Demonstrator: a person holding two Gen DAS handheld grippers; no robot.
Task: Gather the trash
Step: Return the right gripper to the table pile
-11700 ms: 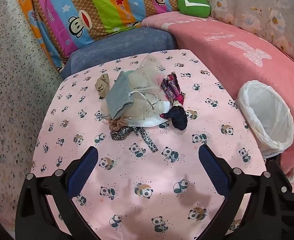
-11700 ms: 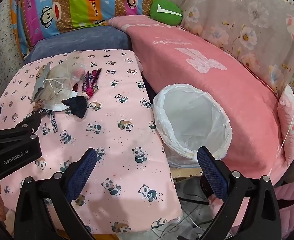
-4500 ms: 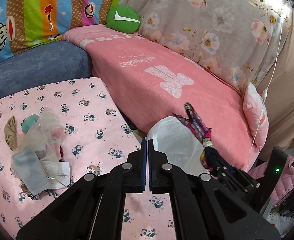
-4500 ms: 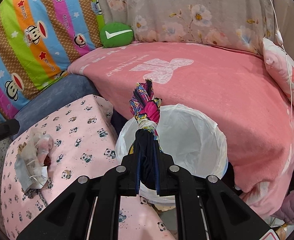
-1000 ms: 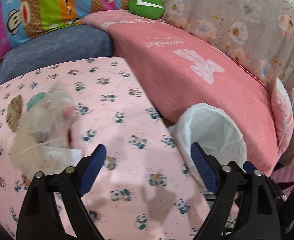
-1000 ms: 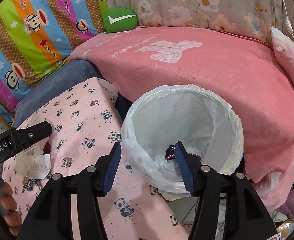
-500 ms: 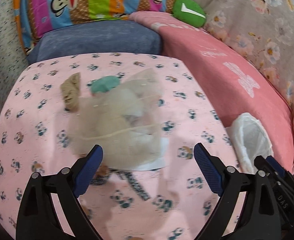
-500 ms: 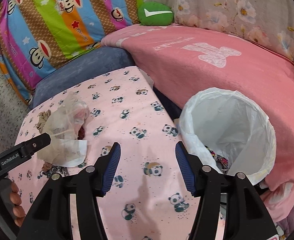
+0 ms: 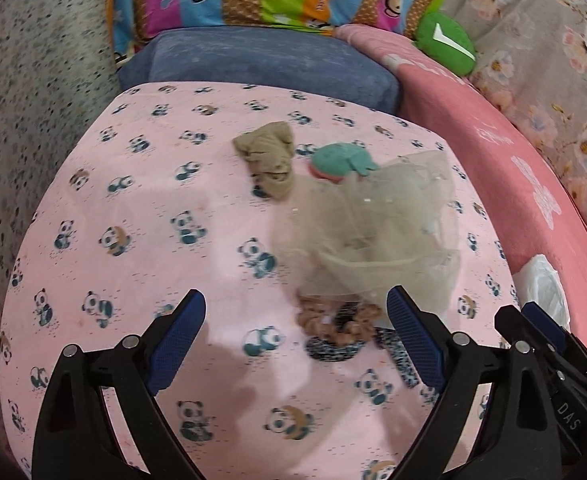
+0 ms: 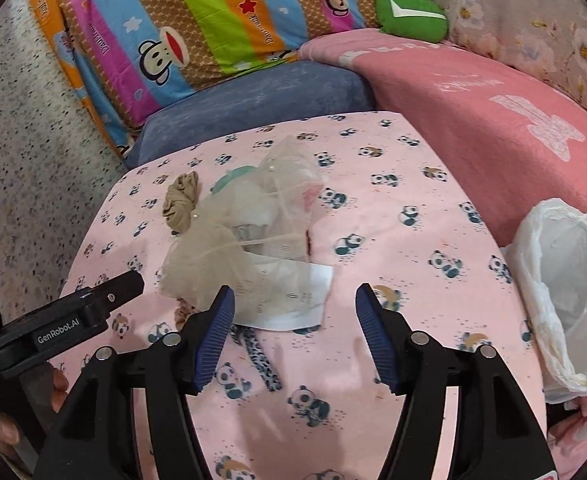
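Both tools hang over the panda-print pink table [image 9: 141,208], jaws apart and holding nothing: the left tool [image 9: 293,340] faces the sheer beige mesh bag [image 9: 377,232] heaped on the remaining trash, and the right tool [image 10: 293,336] hovers just before the white printed paper slip [image 10: 293,300]. The white-lined bin [image 10: 565,280] waits at the table's right edge. Next, I'd guess, comes closing on that slip or mesh. The left tool's side reads "GenRobot.AI"

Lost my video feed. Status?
Left gripper and right gripper open, empty. Trash pile on panda cloth. Bin right. Nothing blocking.
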